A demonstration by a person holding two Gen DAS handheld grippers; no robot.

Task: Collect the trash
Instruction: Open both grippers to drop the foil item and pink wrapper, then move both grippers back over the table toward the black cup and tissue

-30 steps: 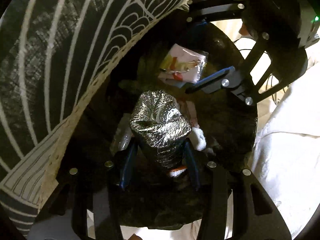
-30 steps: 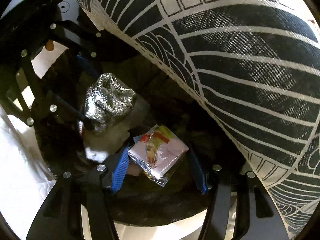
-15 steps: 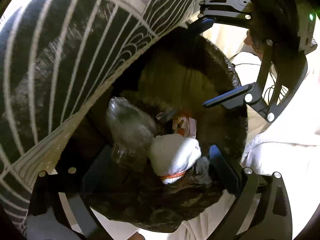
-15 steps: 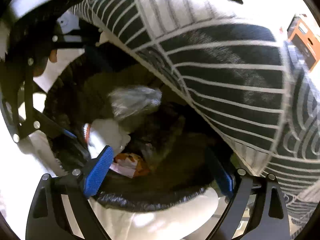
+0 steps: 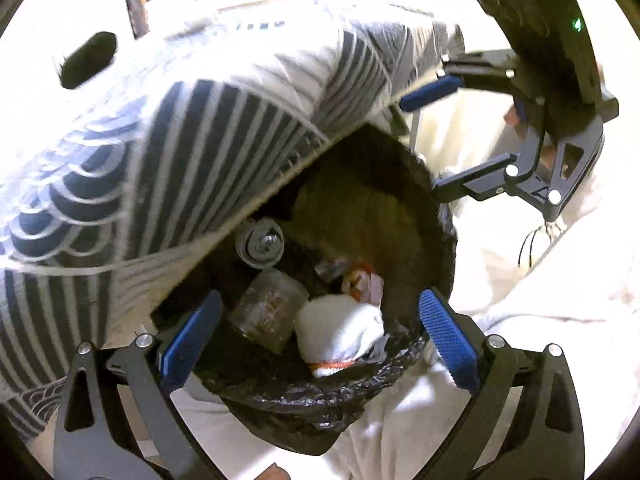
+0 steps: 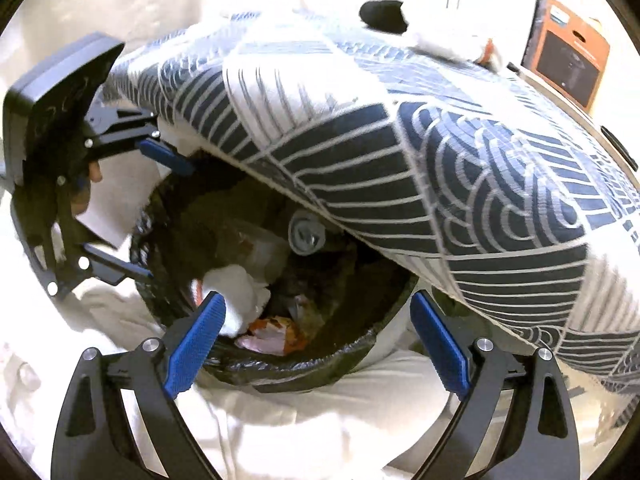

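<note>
Both grippers are now lifted clear above the black-lined bin: left gripper and right gripper are standing wide open, empty, their foil bundle and snack wrapper released. A white wad is lying at the bin's near rim, long axis crosswise. Only the right view is showing the wrapper; only the left is showing a clear cup.

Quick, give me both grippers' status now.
Left gripper: open, holding nothing, above the trash bin.
Right gripper: open, holding nothing, above the same bin.
</note>
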